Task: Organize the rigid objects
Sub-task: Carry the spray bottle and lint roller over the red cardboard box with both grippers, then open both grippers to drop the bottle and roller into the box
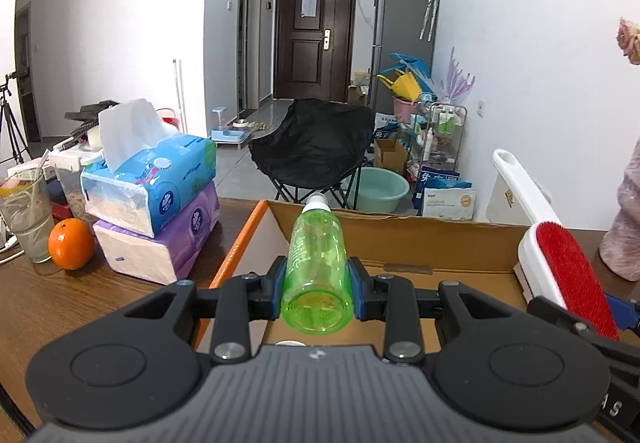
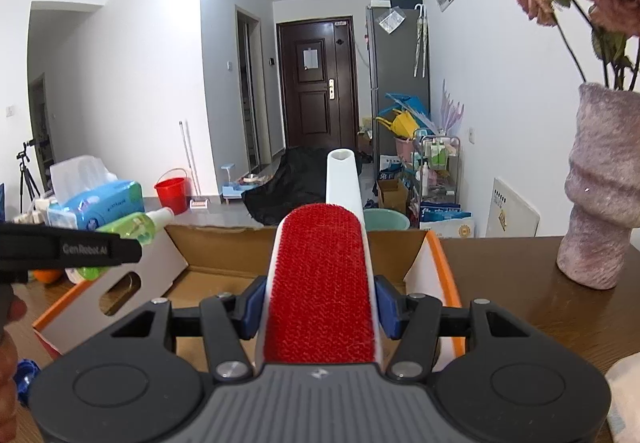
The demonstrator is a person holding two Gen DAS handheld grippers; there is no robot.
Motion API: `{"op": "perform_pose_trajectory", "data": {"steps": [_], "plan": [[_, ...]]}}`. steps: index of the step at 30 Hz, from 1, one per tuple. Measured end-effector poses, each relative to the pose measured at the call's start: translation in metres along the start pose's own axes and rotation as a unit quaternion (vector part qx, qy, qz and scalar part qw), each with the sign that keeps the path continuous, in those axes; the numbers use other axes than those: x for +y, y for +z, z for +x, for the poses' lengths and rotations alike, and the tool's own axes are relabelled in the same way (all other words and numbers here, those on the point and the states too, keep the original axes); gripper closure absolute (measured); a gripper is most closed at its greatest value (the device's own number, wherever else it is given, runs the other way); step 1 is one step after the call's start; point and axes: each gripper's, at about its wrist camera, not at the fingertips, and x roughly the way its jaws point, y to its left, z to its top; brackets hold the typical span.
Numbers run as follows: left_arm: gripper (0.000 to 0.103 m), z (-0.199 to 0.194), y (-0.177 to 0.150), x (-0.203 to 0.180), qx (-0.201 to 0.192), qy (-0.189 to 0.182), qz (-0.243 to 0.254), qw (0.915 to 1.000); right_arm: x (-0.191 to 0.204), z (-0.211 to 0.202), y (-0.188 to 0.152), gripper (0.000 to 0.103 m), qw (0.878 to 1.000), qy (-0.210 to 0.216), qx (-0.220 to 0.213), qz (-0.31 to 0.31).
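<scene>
The left gripper [image 1: 317,289] clamps a clear green bottle [image 1: 318,267]; the right gripper [image 2: 320,307] clamps a white, red-faced lint brush [image 2: 320,283] above the box [image 2: 448,267].

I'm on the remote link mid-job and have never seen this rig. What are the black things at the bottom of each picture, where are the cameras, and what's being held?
No robot here: a person holds one two-finger gripper in each hand, and a fisheye camera on each looks along its fingers. In the left wrist view, the left gripper clamps a green spray bottle over an open cardboard box. In the right wrist view, the right gripper clamps a red lint brush over the same box. On the wooden table stand tissue packs, an orange, a glass and a vase.
</scene>
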Motion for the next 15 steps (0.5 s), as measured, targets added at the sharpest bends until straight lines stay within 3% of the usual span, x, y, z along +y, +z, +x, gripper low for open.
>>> {"op": "perform_pose_trajectory", "data": {"steps": [15], "plan": [[0.07, 0.0019, -0.0047, -0.0013, 0.002, 0.009, 0.019, 0.9998, 0.0064, 0.009, -0.0073, 0.048, 1.0, -0.002, 0.021, -0.018]]}}
